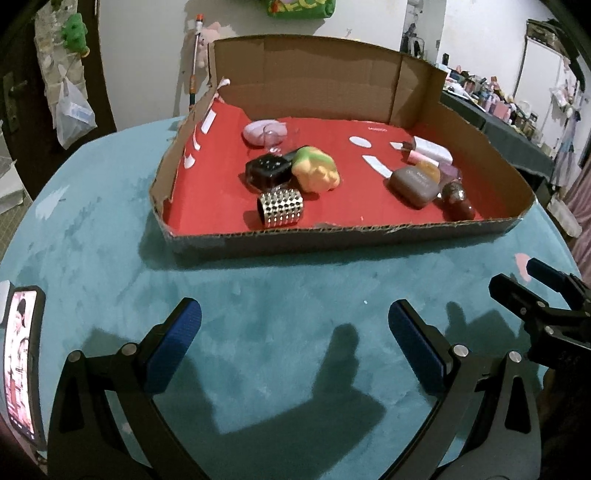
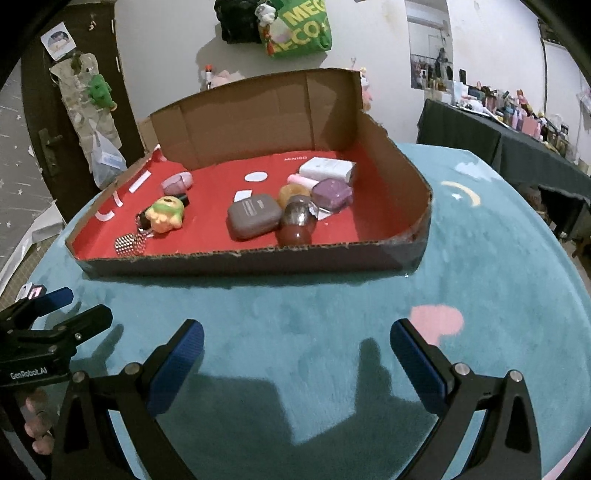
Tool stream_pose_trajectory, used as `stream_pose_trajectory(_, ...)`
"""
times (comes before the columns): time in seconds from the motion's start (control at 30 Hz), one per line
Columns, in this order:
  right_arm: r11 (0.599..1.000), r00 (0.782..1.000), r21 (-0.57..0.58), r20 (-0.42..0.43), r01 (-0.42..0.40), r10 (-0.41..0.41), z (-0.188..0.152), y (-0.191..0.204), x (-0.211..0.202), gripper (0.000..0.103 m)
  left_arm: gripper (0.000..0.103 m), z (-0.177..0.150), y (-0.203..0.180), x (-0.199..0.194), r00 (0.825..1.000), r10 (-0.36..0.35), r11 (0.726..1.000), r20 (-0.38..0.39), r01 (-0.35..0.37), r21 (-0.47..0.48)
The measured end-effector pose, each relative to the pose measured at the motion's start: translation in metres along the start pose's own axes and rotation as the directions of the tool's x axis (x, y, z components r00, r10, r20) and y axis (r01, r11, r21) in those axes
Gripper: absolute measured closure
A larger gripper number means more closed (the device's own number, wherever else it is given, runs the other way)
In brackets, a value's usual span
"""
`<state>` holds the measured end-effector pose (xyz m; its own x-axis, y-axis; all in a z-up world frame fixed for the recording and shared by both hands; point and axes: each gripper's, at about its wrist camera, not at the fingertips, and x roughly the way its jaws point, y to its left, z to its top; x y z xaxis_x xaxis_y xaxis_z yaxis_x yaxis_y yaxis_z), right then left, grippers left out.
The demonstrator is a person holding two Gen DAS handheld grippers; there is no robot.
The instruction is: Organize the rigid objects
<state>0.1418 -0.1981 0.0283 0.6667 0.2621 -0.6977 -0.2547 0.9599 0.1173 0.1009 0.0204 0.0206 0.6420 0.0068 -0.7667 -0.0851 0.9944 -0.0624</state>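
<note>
Gripper (image 1: 294, 314) above teal tablecloth (image 1: 295, 280), seemingly.

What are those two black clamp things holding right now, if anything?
Nothing. The left gripper and the right gripper both have their jaws wide open over the bare teal table, short of the cardboard tray where the objects lie.

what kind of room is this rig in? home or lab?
Most likely a lived-in home room, not a lab. A green shopping bag and plush toys hang on the wall, a side table is crowded with bottles and trinkets, and the cardboard box sits on a soft teal cloth over a round table.
</note>
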Motion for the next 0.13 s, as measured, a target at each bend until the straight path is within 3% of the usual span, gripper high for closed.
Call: stream_pose_trajectory(0.13,1.000,1.000,0.004,-0.007,0.006,-0.006,-0.0020,-0.0002,0.0044,0.000,0.000,-0.0013,0.0019,0.0067,1.000,0.004,1.000,-0.023,-0.004,-0.007)
